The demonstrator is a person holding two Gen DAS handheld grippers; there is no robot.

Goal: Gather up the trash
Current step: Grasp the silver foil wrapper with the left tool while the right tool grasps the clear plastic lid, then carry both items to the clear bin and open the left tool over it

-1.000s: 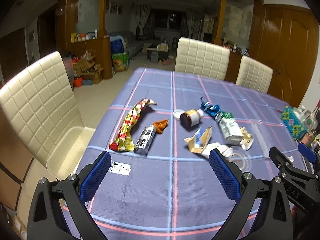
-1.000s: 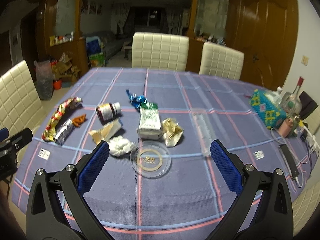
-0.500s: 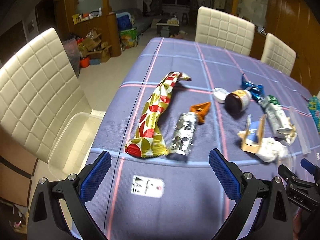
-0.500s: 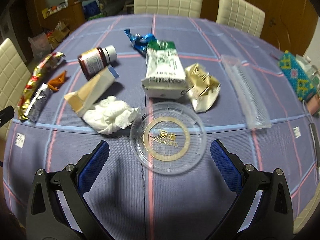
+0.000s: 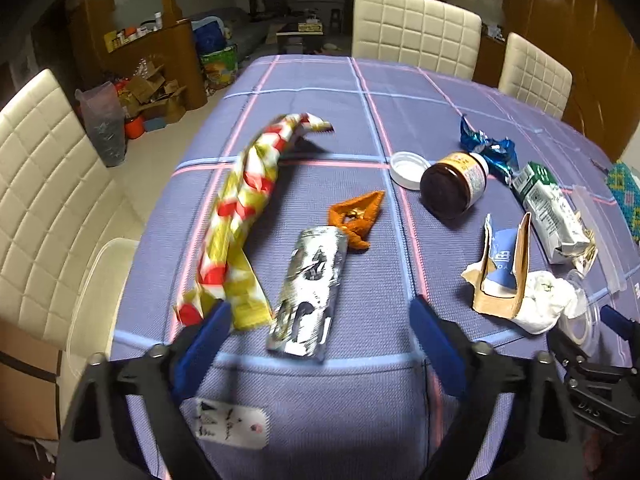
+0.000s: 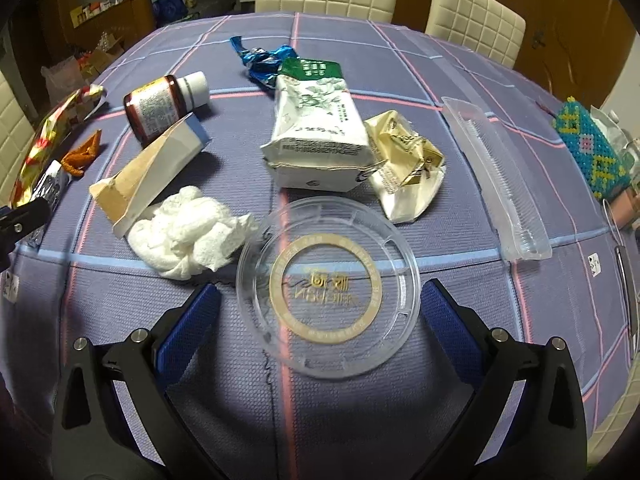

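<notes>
Purple plaid tabletop (image 5: 320, 400) strewn with wrappers, cream chairs (image 5: 416, 26) around; left claw (image 5: 320, 330) narrowing, empty, right claw (image 6: 320, 312) wide

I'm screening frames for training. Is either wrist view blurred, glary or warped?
Left wrist view: motion blur smears the red-and-yellow wrapper; the room behind is dim. Right wrist view: sharper, glare on the clear plastic lid. Both bend the table edges, fisheye-style.
</notes>
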